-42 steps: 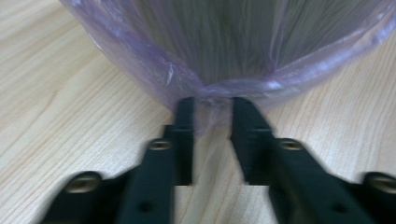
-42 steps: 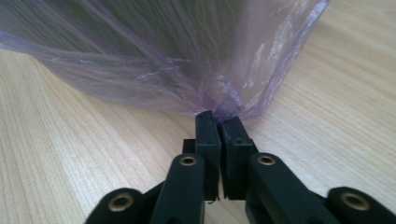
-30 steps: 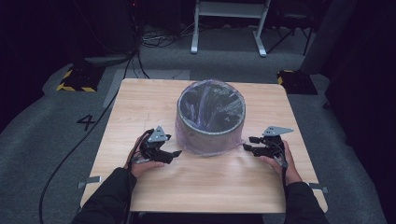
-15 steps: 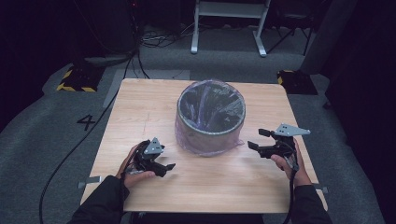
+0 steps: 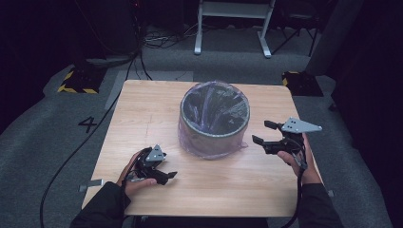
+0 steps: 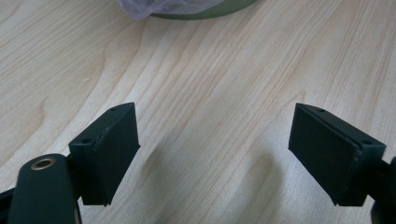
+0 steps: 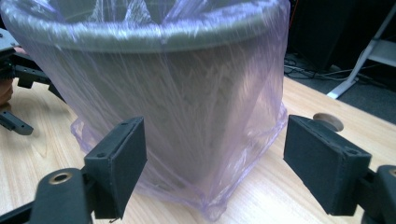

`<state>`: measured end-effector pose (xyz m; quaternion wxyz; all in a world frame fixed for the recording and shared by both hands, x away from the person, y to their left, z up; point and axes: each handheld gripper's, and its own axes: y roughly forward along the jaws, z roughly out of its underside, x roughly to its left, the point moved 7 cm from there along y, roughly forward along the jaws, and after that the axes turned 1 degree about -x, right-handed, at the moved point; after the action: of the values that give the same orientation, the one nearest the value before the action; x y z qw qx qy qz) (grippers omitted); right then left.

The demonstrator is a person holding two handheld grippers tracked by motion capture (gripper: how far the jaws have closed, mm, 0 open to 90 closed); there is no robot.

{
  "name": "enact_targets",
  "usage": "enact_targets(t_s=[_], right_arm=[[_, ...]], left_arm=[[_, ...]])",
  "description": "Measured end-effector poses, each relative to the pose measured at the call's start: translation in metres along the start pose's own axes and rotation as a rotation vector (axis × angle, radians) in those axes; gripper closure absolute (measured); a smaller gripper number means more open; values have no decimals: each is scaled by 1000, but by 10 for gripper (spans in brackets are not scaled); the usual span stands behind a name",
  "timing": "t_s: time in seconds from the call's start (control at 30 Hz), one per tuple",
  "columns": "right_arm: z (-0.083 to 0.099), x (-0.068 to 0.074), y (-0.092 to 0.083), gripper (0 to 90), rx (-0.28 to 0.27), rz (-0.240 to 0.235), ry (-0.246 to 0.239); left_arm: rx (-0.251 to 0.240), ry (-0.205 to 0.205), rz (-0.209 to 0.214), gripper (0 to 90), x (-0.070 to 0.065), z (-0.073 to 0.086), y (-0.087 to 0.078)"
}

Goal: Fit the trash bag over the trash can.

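Down at about seven o'clock on the wooden bench (image 5: pixel 142 114), seen from the high view, the left gripper (image 5: pixel 164 176) sits low over the wood in the person's left hand (image 5: pixel 133 173), its jaws pointing toward three o'clock and standing wide apart with nothing between them. The left gripper view bears this out: the two black pads (image 6: pixel 114 149) frame bare wood grain, and at twelve o'clock in that view the foot of the bin (image 6: pixel 205 9) and a fold of its purple liner (image 6: pixel 154 7) show well clear of the jaws. At the middle of the bench, a little toward twelve o'clock, stands the round grey bin (image 5: pixel 214 121), upright, with the thin purple bag (image 5: pixel 237 142) lining it, folded over the rim and hanging down the outside to bunch on the wood around the base. At about four o'clock of the bench, to the right of the bin, the right gripper (image 5: pixel 263 134) is held above the surface in the right hand (image 5: pixel 299 156), its jaws aimed toward nine o'clock at the bin's side, near it but apart. Those jaws have just been opening and now stand wide, gripping nothing. In the right gripper view the pads (image 7: pixel 121 163) flank the bag-covered wall of the bin (image 7: pixel 187 107) without pressing on it, and whether the loose film (image 7: pixel 210 205) at six o'clock brushes them I cannot tell. At nine o'clock in that view part of the left gripper (image 7: pixel 14 74) shows beyond the bin.
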<state>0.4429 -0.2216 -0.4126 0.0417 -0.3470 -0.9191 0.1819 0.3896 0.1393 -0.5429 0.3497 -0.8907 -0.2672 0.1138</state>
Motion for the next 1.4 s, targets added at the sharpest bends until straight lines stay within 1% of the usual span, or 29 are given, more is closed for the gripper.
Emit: enact_targets(t_s=[0.1,0.17,0.23,0.27,0.4,0.53,0.7,0.83,0.9,1.07,1.2,1.3,1.37,1.4], right_arm=[[-6,1,1,214,-6,3,-9],[-9,2,2,214,-9,1,-19],[-13,3,3,214,-8,1,-27],[-15,3,4,214,-9,3,-32],[-23,5,5,188,-13,-3,-36],[-32,6,5,182,-27,3,-43],[-43,7,8,182,-35,20,-63],[-54,7,10,186,-32,47,-77],[-60,8,12,187,-32,48,-85],[-71,12,18,184,-8,48,-117],[-78,14,25,171,15,30,-131],[-81,15,33,166,33,21,-134],[-84,15,37,163,35,26,-134],[-85,14,39,163,32,29,-127]], left_arm=[[9,2,-5,156,0,2,1],[14,3,-1,157,-1,3,3],[28,5,4,157,-2,6,6],[26,12,1,152,-3,6,7],[15,5,4,151,-3,6,8],[9,11,2,145,-3,7,8],[10,11,3,143,-3,7,8],[10,11,3,143,-3,7,8],[9,10,3,143,-3,7,8],[9,9,3,143,-3,7,8],[7,4,0,143,-3,6,9],[7,5,1,143,-3,6,9],[7,5,1,143,-3,6,9],[7,5,1,143,-3,6,9]])
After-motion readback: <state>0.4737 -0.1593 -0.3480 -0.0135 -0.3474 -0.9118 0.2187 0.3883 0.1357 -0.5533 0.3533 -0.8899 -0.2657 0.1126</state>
